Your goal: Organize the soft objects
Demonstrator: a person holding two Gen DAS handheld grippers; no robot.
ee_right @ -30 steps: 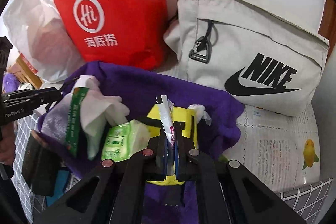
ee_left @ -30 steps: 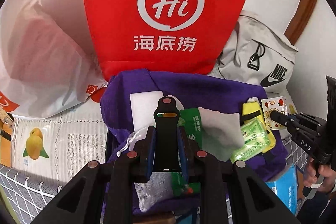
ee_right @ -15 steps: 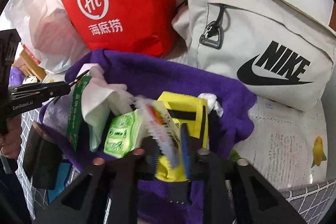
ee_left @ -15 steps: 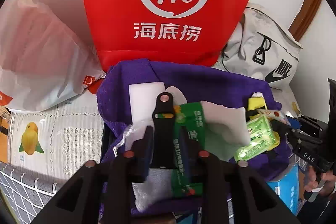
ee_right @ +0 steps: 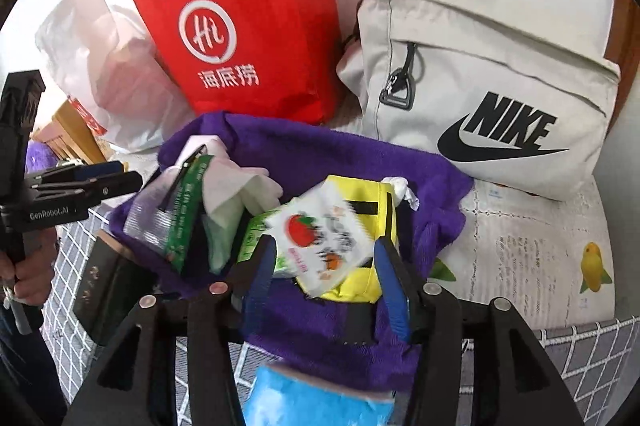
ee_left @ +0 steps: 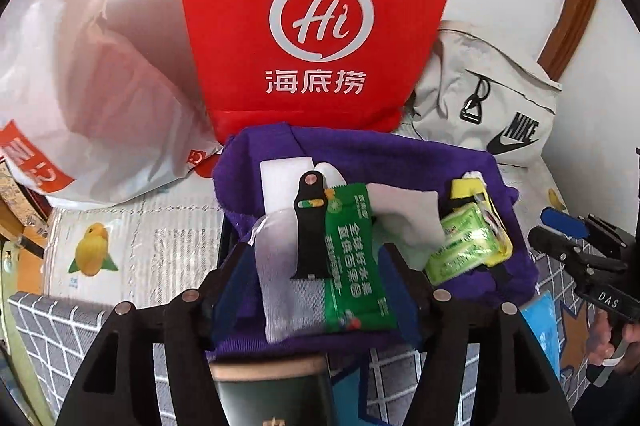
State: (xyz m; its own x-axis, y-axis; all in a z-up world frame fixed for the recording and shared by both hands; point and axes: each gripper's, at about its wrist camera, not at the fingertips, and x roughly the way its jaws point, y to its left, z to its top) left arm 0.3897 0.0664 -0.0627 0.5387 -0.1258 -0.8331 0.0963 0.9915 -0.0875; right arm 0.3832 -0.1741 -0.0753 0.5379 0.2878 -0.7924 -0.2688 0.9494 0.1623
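Between the opening jaws of the left gripper (ee_left: 316,266), a black watch strap (ee_left: 310,226) and a green snack packet (ee_left: 354,258) lie free on a clear pouch (ee_left: 280,266); the pads touch neither. Between the opening jaws of the right gripper (ee_right: 324,278), a white sachet with a tomato print (ee_right: 320,238) lies loose, blurred, on a yellow pouch (ee_right: 360,218) beside a green tissue pack (ee_right: 256,238). All items rest in a purple towel-lined bin (ee_left: 400,154), with a white cloth (ee_left: 408,214) at its middle. Beyond the bin, on the far side, stand a red paper bag (ee_left: 312,26), a white plastic bag (ee_left: 100,98) to its left and a beige Nike bag (ee_right: 480,98) to its right. A blue pack (ee_right: 312,402) lies near the bin.
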